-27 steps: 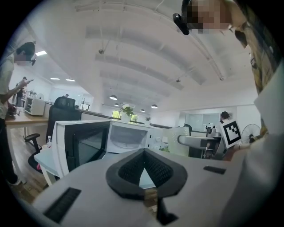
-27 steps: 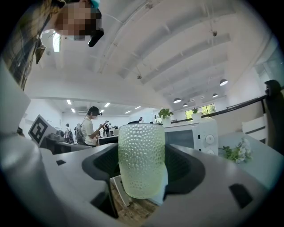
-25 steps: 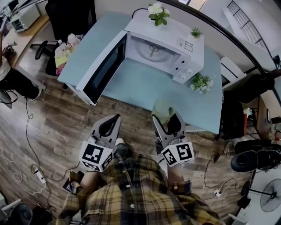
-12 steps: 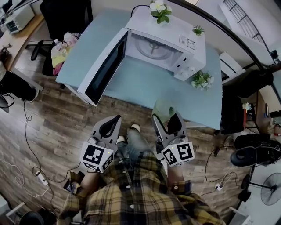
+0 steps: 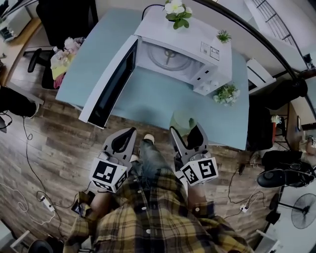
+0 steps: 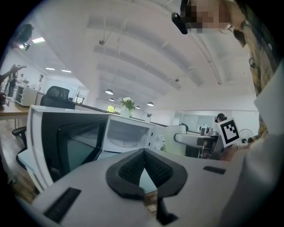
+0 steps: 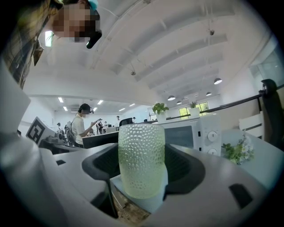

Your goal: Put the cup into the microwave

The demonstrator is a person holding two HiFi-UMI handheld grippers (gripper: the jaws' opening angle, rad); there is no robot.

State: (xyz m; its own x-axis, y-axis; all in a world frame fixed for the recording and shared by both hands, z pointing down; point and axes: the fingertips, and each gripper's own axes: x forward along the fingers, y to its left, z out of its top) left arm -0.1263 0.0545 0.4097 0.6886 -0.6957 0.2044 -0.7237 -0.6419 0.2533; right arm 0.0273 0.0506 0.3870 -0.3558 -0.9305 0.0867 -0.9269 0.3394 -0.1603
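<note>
A white microwave [image 5: 183, 49] stands on the blue table [image 5: 148, 101], its cavity with a glass turntable showing. Its door [image 5: 109, 81] is swung wide open to the left. My right gripper [image 5: 188, 134] is shut on a pale green, bumpy glass cup [image 5: 181, 120], held upright just over the table's front edge. The right gripper view shows the cup [image 7: 141, 159] between the dark pads, with the microwave [image 7: 191, 132] behind it. My left gripper [image 5: 130, 132] is shut with nothing in it, off the table's front edge. In the left gripper view the open microwave [image 6: 128, 133] lies ahead.
Two small potted plants [image 5: 177, 12] [image 5: 223, 35] sit on the microwave's top, and another plant [image 5: 226, 93] stands on the table to its right. A black chair [image 5: 64, 20] is at the far left. Cables lie on the wooden floor; fans [image 5: 301, 217] stand at the right.
The person has stepped forward, so the table and microwave are closer. Both grippers, the right one still holding the cup, now reach the table's front edge.
</note>
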